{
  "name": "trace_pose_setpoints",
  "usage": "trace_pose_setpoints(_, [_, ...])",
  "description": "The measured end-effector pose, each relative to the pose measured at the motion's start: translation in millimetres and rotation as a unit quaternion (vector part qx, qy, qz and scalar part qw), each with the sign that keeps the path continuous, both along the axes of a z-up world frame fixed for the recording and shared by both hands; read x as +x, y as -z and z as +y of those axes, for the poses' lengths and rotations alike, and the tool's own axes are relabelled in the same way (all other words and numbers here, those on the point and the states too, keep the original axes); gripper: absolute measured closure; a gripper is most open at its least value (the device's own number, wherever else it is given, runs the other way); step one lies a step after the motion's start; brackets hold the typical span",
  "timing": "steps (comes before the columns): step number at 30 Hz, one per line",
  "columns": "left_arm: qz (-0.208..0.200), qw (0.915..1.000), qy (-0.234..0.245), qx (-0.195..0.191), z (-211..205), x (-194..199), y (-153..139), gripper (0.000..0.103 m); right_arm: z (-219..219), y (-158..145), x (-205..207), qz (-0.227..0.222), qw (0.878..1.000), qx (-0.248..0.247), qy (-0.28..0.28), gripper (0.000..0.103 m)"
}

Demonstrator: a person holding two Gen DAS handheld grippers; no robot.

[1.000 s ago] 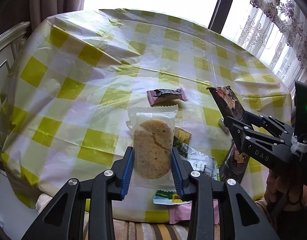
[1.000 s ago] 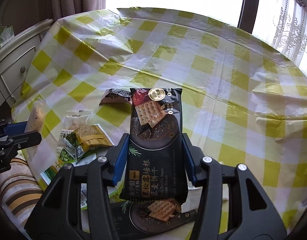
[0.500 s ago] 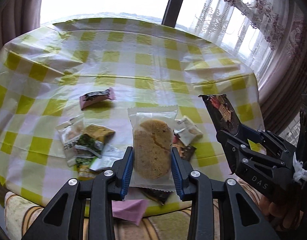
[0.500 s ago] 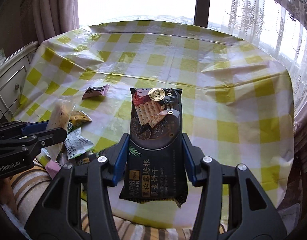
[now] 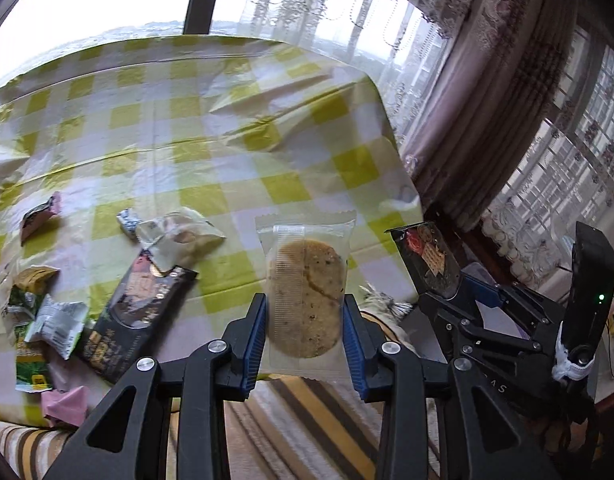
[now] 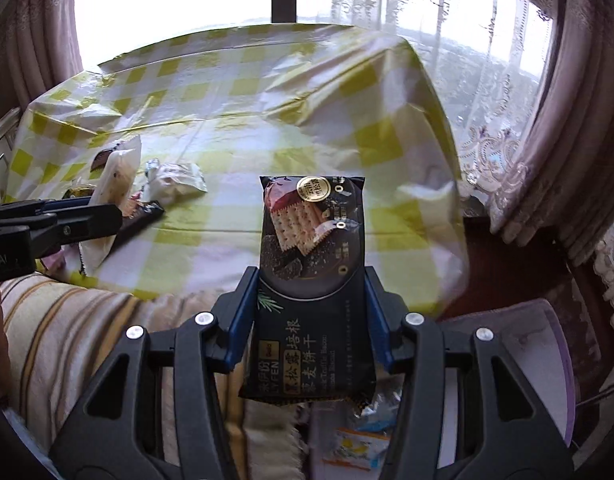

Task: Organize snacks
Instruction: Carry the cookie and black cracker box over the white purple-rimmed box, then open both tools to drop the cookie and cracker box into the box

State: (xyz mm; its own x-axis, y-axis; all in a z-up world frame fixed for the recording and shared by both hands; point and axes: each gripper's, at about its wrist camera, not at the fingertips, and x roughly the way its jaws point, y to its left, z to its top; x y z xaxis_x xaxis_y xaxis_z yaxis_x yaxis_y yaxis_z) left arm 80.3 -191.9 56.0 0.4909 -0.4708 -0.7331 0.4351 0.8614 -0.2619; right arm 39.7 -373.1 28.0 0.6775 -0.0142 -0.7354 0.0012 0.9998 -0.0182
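Note:
My left gripper (image 5: 305, 314) is shut on a clear-wrapped round cookie (image 5: 305, 300) and holds it above the table's near edge. My right gripper (image 6: 311, 292) is shut on a black cracker pack (image 6: 311, 280), held off the table's near right corner; it also shows in the left wrist view (image 5: 429, 258). On the yellow-checked tablecloth (image 5: 227, 128) lie another black cracker pack (image 5: 135, 312), a white pack (image 5: 179, 238), green and white packs (image 5: 39, 320) and a pink-ended bar (image 5: 39, 216).
A striped cushion (image 6: 67, 332) lies below the table's near edge. A purple-rimmed container (image 6: 539, 344) holding small snack packs (image 6: 359, 440) sits under my right gripper. Curtains (image 5: 499, 92) hang to the right.
Both grippers have swung right and back from the table with their snacks held. The snack pile now lies to the left, and the table's right edge and curtains have come into view.

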Motion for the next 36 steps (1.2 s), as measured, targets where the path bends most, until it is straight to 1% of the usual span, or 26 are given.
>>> trace_pose_setpoints(3, [0.009,0.9991,0.042,0.001,-27.7,-8.2,3.9,0.066,-28.2,9.5,-15.3,0.016,0.999,-0.008,0.030,0.049])
trace_pose_setpoints(6, [0.025,0.9964,0.081,-0.001,-55.3,-17.5,10.3,0.066,-54.7,19.4,-32.2,0.033,0.998,-0.010,0.058,0.049])
trace_pose_setpoints(9, [0.037,0.9922,0.119,-0.002,-81.8,-28.9,14.1,0.066,-77.6,26.9,-47.3,0.047,0.995,-0.012,0.082,0.049])
trace_pose_setpoints(12, [0.049,0.9862,0.158,0.000,-109.1,-39.9,18.7,0.066,-95.4,36.8,-57.5,0.065,0.993,-0.014,0.102,0.049])
trace_pose_setpoints(15, [0.069,0.9782,0.195,0.011,-135.1,-51.9,28.4,0.066,-110.9,46.4,-68.5,0.083,0.989,-0.013,0.120,0.049])
trace_pose_setpoints(17, [0.084,0.9708,0.224,0.021,-149.9,-61.8,36.3,0.066,-118.0,51.9,-75.1,0.093,0.987,-0.012,0.128,0.049])
trace_pose_setpoints(22, [0.105,0.9550,0.271,0.058,-177.7,-85.0,52.2,0.066,-134.6,66.0,-88.9,0.118,0.981,-0.009,0.153,0.049])
trace_pose_setpoints(28, [0.142,0.9333,0.315,0.098,-198.2,-100.6,70.2,0.066,-144.6,83.9,-97.0,0.148,0.975,-0.007,0.165,0.049])
trace_pose_setpoints(33, [0.165,0.9146,0.346,0.128,-214.2,-109.1,84.7,0.066,-149.1,99.8,-108.2,0.185,0.968,0.001,0.169,0.049])
trace_pose_setpoints(34, [0.165,0.9132,0.347,0.136,-216.1,-110.4,86.8,0.065,-149.9,102.3,-110.3,0.190,0.967,0.003,0.169,0.049])
trace_pose_setpoints(36, [0.167,0.9140,0.346,0.130,-214.9,-108.4,85.6,0.065,-149.6,105.5,-115.2,0.197,0.966,0.005,0.169,0.048])
